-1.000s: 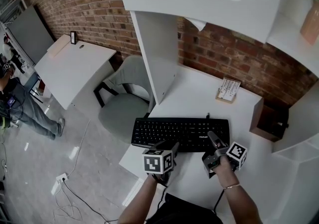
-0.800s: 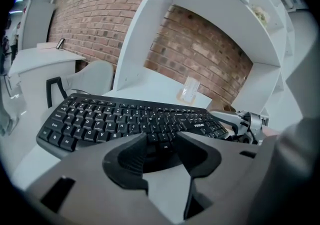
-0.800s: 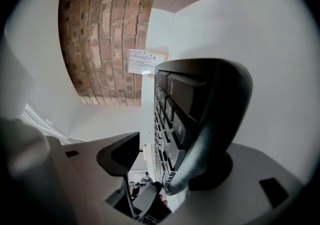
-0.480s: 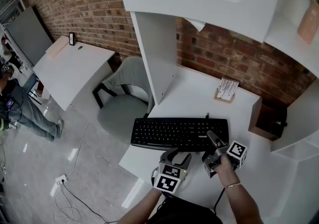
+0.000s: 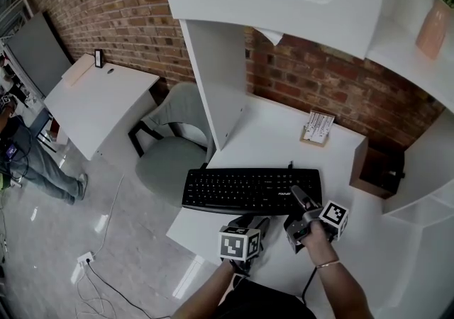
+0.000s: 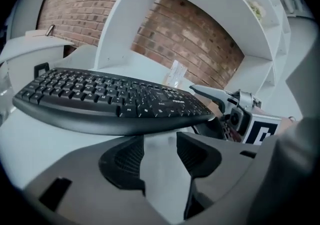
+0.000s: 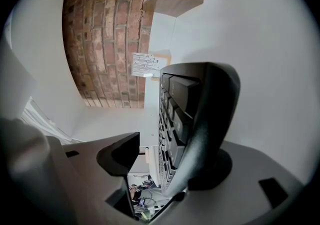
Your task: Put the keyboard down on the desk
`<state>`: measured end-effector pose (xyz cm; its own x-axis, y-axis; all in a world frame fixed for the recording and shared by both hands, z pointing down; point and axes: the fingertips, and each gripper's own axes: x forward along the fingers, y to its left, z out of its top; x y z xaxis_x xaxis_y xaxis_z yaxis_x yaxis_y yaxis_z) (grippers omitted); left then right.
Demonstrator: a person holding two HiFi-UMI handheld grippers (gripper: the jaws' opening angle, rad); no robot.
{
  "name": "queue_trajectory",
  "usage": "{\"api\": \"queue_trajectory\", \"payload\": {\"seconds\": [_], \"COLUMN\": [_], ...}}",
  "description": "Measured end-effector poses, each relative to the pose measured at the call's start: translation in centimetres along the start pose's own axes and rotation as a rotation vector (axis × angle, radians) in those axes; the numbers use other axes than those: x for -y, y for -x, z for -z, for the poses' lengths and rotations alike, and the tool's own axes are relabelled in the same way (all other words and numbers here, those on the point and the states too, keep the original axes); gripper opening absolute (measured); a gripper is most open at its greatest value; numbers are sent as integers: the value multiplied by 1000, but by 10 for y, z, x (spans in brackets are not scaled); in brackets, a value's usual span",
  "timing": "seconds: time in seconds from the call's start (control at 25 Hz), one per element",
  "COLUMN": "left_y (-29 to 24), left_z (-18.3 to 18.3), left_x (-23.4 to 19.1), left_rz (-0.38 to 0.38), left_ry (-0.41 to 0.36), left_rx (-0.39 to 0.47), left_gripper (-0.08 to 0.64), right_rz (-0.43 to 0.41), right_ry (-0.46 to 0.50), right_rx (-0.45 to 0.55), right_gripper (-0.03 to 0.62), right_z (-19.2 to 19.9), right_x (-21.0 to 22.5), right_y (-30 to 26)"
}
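Observation:
The black keyboard point(image 5: 241, 190) lies across the front of the white desk point(image 5: 284, 140), its left end at the desk's left edge. My right gripper point(image 5: 297, 201) is at the keyboard's right front corner. In the right gripper view the keyboard's end point(image 7: 192, 109) stands between the jaws of my right gripper point(image 7: 162, 155), resting against one of them, with a gap to the other. My left gripper point(image 5: 252, 223) is open just short of the keyboard's front edge. The left gripper view shows only bare desk between the jaws of the left gripper point(image 6: 160, 141), with the keyboard point(image 6: 115, 99) just beyond.
A small card stand point(image 5: 316, 127) and a brown wooden box point(image 5: 376, 169) sit at the back right of the desk. A white upright panel point(image 5: 216, 76) borders the desk's left side. A grey chair point(image 5: 167, 154) and a second white desk point(image 5: 99, 98) stand to the left.
My left gripper has drawn back from the keyboard's front edge toward me and now sits clear of it. The right gripper has stayed at the keyboard's right corner.

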<state>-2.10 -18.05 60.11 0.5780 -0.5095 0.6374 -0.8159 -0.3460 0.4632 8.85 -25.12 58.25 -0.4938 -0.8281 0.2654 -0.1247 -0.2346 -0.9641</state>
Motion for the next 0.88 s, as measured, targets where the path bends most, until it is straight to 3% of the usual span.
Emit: {"api": "queue_trajectory", "payload": {"seconds": [0.4,0.6,0.88], "left_y": [1,-4,-9], "left_z": [-8,-6,1], "left_x": [3,-1,-5], "left_rz": [-18,-14,-37], "left_ry": [-77,-63,-42], "left_rx": [27,15,-40], "left_gripper": [189,188,189], "right_rz": [11,31,-10], "right_ry": [18,52,144], "right_rx": [-58,-104,-197], "right_gripper": [267,267,267], "right_z": [14,27,55], "right_x": [6,22,0], "right_y": [19,38,49]}}
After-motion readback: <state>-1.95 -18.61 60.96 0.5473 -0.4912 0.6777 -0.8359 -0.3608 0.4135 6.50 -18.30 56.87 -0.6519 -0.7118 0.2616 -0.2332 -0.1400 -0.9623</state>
